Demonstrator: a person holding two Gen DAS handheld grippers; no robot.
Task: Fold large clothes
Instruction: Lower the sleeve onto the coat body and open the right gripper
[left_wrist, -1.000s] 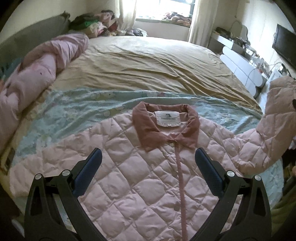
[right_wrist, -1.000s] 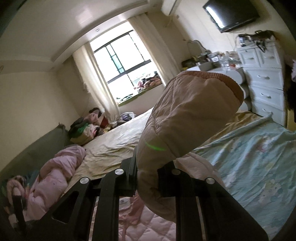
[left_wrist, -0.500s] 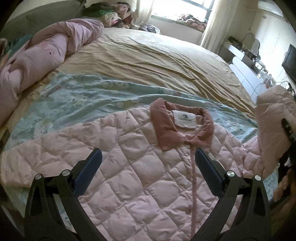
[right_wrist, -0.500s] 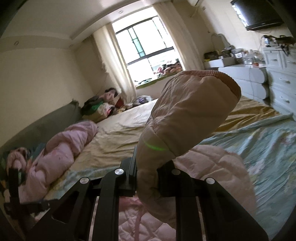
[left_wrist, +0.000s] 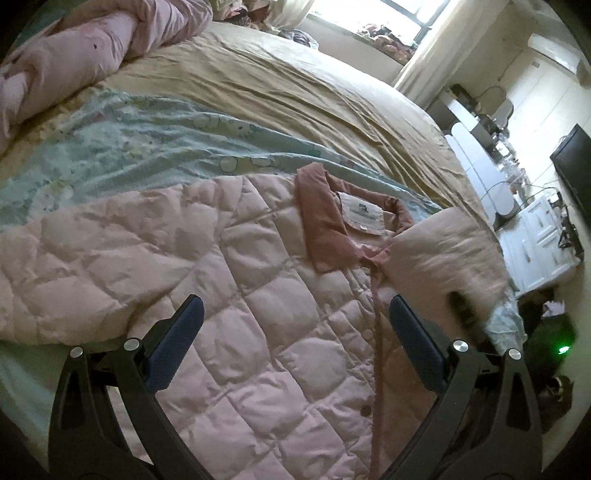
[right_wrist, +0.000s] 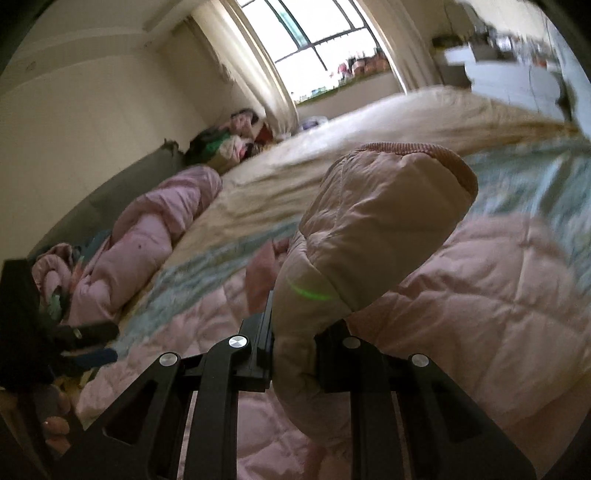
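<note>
A pale pink quilted puffer jacket with a darker dusty-pink collar and a white neck label lies spread front-up on the bed, filling the lower half of the left wrist view. Its collar sits at about one o'clock from the middle of that view, and one sleeve stretches out toward nine o'clock. The other sleeve, ending in a ribbed pink cuff, is pinched in the right tool, whose jaws stand nearly closed on the padded fabric; the sleeve rises above the jacket's body toward one o'clock in the right wrist view. The left tool hangs over the jacket's chest with its blue-padded jaws wide apart and nothing between them.

Under the jacket lies a light blue printed sheet, and beyond it a tan bedspread. A rolled pink quilt lies at ten o'clock in the left wrist view. White drawers stand at three o'clock, and a curtained window is at twelve in the right wrist view.
</note>
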